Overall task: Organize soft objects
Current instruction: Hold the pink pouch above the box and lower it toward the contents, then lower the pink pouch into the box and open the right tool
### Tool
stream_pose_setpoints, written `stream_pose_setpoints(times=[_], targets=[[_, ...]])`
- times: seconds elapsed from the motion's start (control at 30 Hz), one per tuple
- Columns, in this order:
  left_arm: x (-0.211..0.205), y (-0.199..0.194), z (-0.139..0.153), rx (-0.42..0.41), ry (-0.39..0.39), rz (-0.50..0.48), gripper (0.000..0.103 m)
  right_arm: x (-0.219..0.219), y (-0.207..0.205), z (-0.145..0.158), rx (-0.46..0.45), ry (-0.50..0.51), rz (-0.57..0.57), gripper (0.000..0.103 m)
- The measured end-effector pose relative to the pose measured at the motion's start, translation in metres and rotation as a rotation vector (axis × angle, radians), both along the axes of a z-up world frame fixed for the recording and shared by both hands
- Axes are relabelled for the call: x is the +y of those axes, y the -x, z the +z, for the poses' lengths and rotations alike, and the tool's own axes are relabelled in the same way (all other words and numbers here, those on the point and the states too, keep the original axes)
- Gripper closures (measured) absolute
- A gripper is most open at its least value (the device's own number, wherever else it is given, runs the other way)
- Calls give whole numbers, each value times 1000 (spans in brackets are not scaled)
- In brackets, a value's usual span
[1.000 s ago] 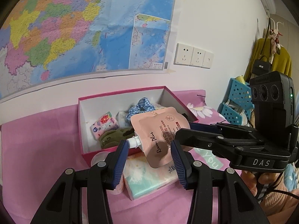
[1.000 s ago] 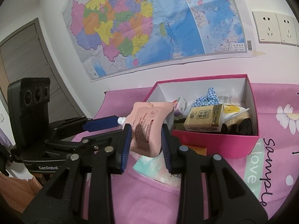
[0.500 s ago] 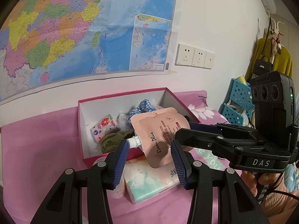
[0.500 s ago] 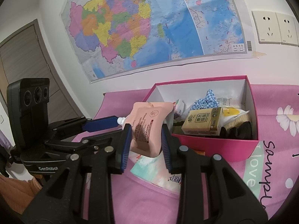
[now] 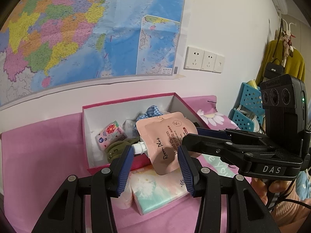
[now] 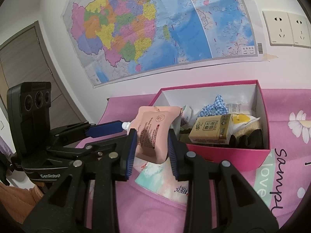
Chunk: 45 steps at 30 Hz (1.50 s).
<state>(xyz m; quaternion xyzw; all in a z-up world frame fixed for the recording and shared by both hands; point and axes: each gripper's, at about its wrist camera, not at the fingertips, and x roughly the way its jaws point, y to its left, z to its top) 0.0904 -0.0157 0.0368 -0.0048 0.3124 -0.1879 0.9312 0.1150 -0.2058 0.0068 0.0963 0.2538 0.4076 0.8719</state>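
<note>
Hand-cream pouch (image 6: 153,134) pinched in the right tool (image 6: 150,147) above the pink box's (image 6: 229,155) front edge; left tool (image 5: 155,165) spread, gripping nothing.

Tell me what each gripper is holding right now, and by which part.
The right gripper clamps the pink hand cream pouch across its body. The left gripper stands open around the pouch's spout end, pads apparently not pressing.

Pink spouted pouch (image 5: 165,143) aloft, tilted
</note>
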Motion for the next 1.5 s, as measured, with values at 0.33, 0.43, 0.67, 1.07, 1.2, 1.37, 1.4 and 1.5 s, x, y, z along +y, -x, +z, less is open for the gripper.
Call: stream_pose_setpoints(times=[0.33,0.43,0.67,1.07,1.2,1.37,1.4,1.5], targets=[[0,-1,0,-3,-1,4,56,2,-3,1,0,-2,-2,69],[0,-1,0,-3,-2,4,56,2,-3,1,0,-3,-2,69],[1,-5,0,-4,-5,6,56,3,-6,1,2,-4,-4,69],[5,-24,-4,18,-3,29,57,13,-22,-2,20,-6,-4,69],[9,-33,-8,39,11,34,57,17,-28,-4,29,-6,-9,69],[10,-39,-9,43,12,37,57,18,-36,-6,35,-6,-16,69],[10,-41,-10,46,11,38,57,18,-37,-7,36,-6,-19,69],[10,-46,-11,52,12,40,57,18,-42,-7,41,-6,-26,69]])
